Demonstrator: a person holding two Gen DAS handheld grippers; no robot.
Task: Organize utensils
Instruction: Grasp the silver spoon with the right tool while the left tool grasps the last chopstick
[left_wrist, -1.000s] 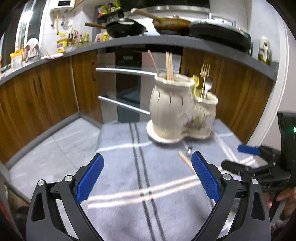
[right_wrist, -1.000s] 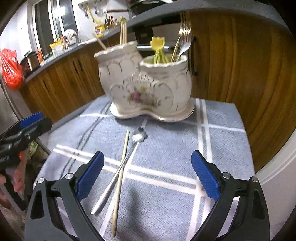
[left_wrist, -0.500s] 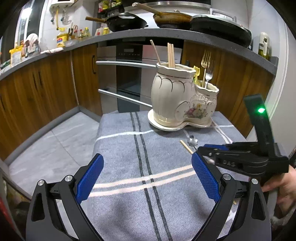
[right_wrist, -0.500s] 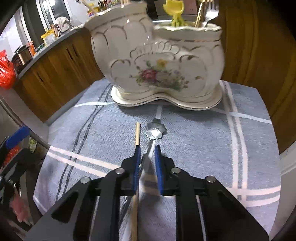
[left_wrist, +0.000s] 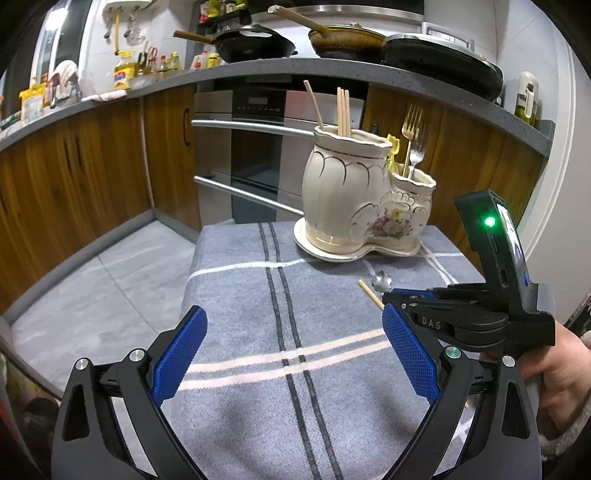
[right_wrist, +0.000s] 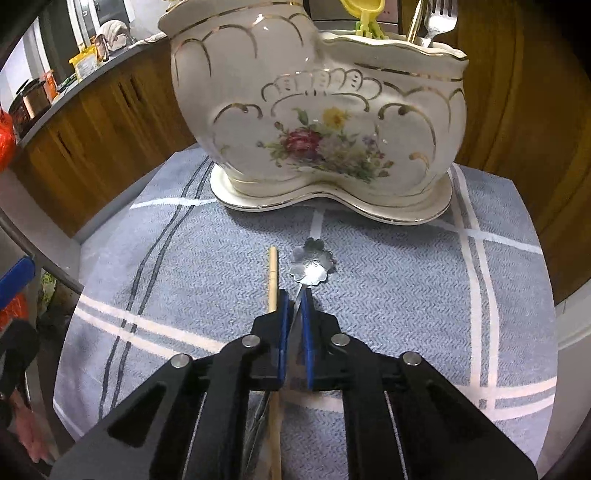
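— Grey striped cloth (right_wrist: 388, 288) is spread over the worktop; a flowered holder (right_wrist: 317, 122) is stood at its far end.
— And the spoon (right_wrist: 312, 260)?
— It is clenched by the right claw (right_wrist: 294, 325), beside a chopstick (right_wrist: 272, 277) and near the holder. The left claw (left_wrist: 291, 358) is held released.

L tongs (left_wrist: 291, 365) spread wide; R tongs (right_wrist: 294, 321) pinched nearly closed.

Spoon handle: thin metal handle of flower-bowled silver spoon (right_wrist: 312, 261) hidden betw. blue pads of right gripper (right_wrist: 294, 325).
Chopstick: single wooden chopstick (right_wrist: 273, 275), near end cut off by bottom edge, under gripper.
Fork tines: cut by top edge.
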